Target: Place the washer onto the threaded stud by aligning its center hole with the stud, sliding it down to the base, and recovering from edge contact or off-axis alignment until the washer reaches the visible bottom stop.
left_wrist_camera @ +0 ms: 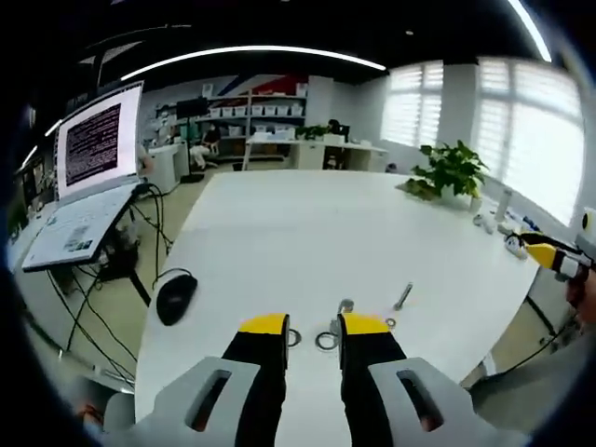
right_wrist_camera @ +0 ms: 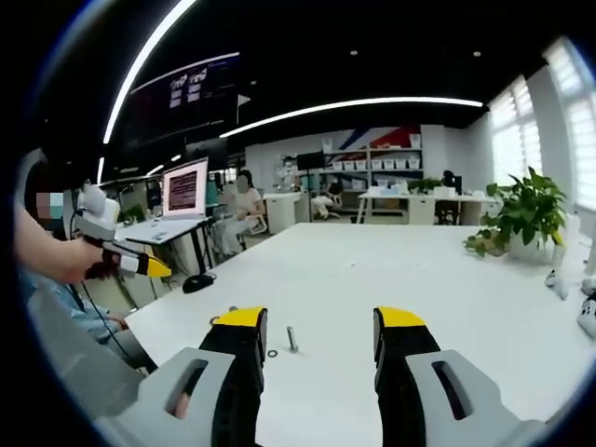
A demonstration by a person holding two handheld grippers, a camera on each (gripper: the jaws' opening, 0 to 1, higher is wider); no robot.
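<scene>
Left gripper (left_wrist_camera: 314,324) low over white table (left_wrist_camera: 307,233), jaws apart, nothing held. Washer (left_wrist_camera: 326,341) flat on table between its tips, stud (left_wrist_camera: 402,296) lying tilted just beyond. Right gripper (right_wrist_camera: 319,321) spread wide, empty too, stud (right_wrist_camera: 291,338) near its left jaw. Mouse (left_wrist_camera: 175,298) at table edge.

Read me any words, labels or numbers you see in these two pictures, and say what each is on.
No text can be read.
Laptop screen: rows of light text on dark, too small and blurred.
Dark overhead display: small bright marks, illegible.
Keys on the laptop keyboard: too small.
Washer, stud, both tongs: no markings visible.
</scene>
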